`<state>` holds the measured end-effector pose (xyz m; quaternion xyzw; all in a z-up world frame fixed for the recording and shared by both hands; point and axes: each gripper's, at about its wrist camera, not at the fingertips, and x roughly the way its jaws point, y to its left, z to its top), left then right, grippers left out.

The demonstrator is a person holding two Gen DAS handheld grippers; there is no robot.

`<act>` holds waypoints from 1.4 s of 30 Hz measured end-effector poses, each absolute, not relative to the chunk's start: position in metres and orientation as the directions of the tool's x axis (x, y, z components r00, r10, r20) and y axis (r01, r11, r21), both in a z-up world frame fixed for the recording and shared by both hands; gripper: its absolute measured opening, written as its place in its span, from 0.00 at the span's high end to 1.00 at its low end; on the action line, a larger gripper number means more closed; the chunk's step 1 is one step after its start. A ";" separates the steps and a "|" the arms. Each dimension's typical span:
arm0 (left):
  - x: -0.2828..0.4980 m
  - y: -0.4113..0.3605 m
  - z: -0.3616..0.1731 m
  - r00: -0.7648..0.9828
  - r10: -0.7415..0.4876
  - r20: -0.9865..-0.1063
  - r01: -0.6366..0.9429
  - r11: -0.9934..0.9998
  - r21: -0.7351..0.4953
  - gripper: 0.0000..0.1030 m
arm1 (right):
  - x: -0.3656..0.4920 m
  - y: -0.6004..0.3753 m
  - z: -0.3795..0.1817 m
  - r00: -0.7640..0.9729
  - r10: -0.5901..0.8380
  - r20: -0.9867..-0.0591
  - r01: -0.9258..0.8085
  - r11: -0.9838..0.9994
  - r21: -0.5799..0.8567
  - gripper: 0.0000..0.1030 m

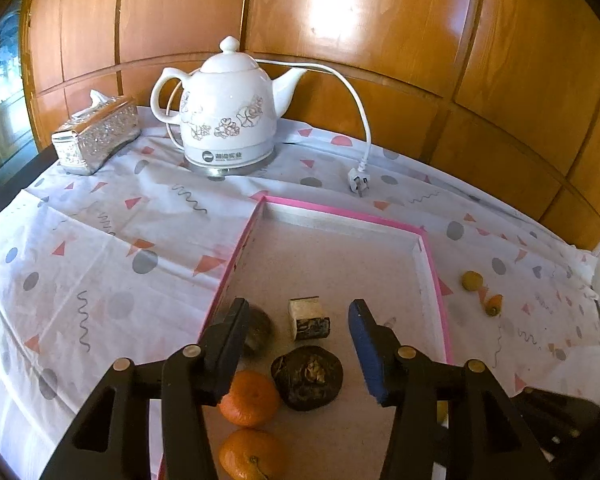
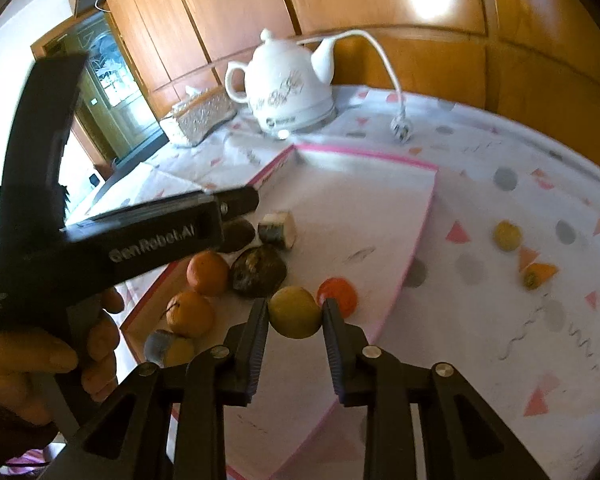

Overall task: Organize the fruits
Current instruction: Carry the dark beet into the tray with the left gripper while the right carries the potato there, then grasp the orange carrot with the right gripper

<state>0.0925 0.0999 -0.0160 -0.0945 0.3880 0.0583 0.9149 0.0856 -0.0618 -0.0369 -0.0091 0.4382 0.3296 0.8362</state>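
Over the shallow pink-rimmed cardboard tray, the right gripper pinches a round yellow-green fruit, which could roll onto the small red-orange fruit at its 1 o'clock if dropped, while the left gripper hangs spread and empty.

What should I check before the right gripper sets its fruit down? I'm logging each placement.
1. Right gripper shut on the yellow fruit: ok.
2. Fruit is over the pink-edged tray: ok.
3. Bare tray floor nearby for a drop spot: ok.
4. Left gripper is open and holds nothing: ok.
5. Fruits still outside the tray, a yellow one and an orange one on the tablecloth: not ok.
6. Height of the fruit above the tray floor: cannot tell.
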 end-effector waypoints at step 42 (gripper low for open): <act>0.084 0.014 -0.025 0.653 -0.089 -0.752 0.002 0.993 -0.115 0.49 | 0.106 -0.192 -0.064 0.550 0.357 -0.755 -0.146 0.931 0.334 0.71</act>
